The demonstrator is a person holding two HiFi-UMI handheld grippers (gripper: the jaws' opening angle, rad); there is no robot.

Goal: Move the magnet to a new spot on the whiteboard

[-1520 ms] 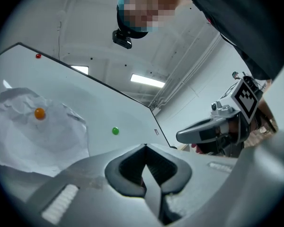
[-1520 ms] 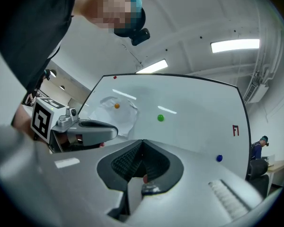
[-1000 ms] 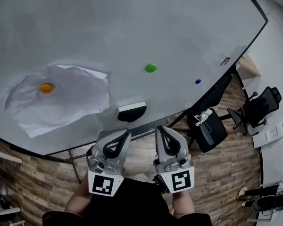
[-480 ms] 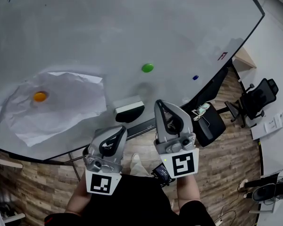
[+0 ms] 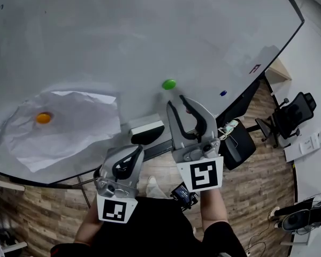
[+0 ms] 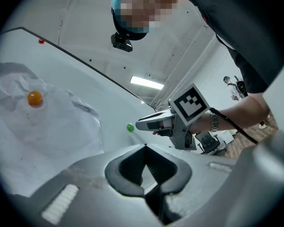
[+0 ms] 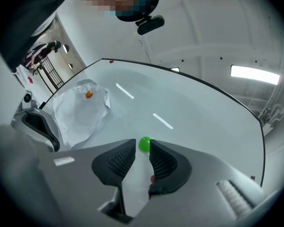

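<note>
A green magnet point(image 5: 169, 84) sticks to the whiteboard point(image 5: 150, 31). My right gripper point(image 5: 178, 101) is raised just below it. Its jaws have just been opening and now stand open with nothing between the pads. In the right gripper view the green magnet point(image 7: 145, 144) shows in the gap just beyond the tips of the right gripper point(image 7: 142, 146). My left gripper point(image 5: 138, 150) hangs lower, below the board's edge, shut and empty. In the left gripper view the left gripper point(image 6: 146, 148) is shut, and the right gripper point(image 6: 141, 125) points at the green magnet point(image 6: 130, 127).
An orange magnet point(image 5: 43, 118) pins a crumpled paper sheet point(image 5: 75, 130) at the board's left. An eraser point(image 5: 148, 130) sits near the lower edge and a small blue magnet point(image 5: 223, 93) at the right. Office chairs point(image 5: 297, 114) stand on the wood floor beyond.
My right gripper has risen from beside the left one towards the green magnet, and its jaws have gone from shut to open. The left gripper has stayed where it was.
</note>
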